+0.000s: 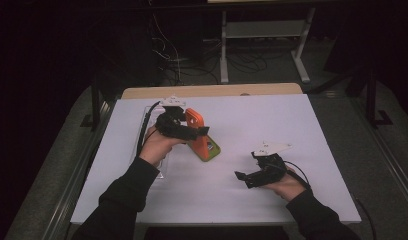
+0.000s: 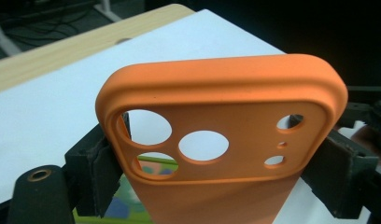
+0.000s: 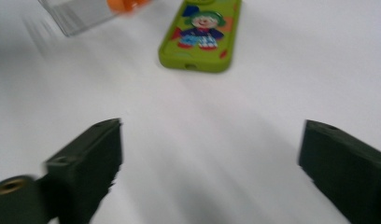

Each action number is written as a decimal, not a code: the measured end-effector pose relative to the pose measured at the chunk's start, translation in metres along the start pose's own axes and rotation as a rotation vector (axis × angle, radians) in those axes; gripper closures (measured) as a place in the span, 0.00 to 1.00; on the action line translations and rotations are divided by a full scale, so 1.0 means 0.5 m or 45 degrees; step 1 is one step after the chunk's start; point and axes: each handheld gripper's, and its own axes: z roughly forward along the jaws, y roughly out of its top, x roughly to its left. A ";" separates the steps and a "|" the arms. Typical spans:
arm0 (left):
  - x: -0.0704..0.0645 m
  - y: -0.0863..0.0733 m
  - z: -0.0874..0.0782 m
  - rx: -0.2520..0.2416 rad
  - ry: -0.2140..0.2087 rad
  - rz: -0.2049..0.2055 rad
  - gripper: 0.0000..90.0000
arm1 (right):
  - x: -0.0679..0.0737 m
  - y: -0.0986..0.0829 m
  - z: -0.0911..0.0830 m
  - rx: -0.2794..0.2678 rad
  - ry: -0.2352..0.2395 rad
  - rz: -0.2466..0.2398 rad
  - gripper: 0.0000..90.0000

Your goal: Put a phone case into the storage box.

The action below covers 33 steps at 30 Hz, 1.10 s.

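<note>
Orange case gripped above the green case
Left gripper clamps the orange phone case over the green phone case; right gripper, jaws apart, sits nearby.

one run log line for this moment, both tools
left tool: shut on orange phone case, held upright | right tool: open, above table | green phone case: flat on table

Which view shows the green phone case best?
The right gripper view: the green phone case lies flat, its cartoon print facing up. In the high view it is partly hidden behind the orange phone case; the left gripper view gives slivers.
</note>
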 end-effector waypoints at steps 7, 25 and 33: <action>0.032 0.027 -0.037 0.016 0.087 -0.004 0.17 | -0.020 -0.031 -0.028 -0.003 -0.007 0.031 0.00; 0.117 0.056 -0.114 0.056 0.318 -0.045 0.17 | -0.023 -0.066 -0.032 0.047 -0.038 -0.001 0.00; 0.163 0.062 -0.114 0.080 0.432 -0.104 0.17 | -0.022 -0.065 -0.032 0.049 -0.033 0.000 0.00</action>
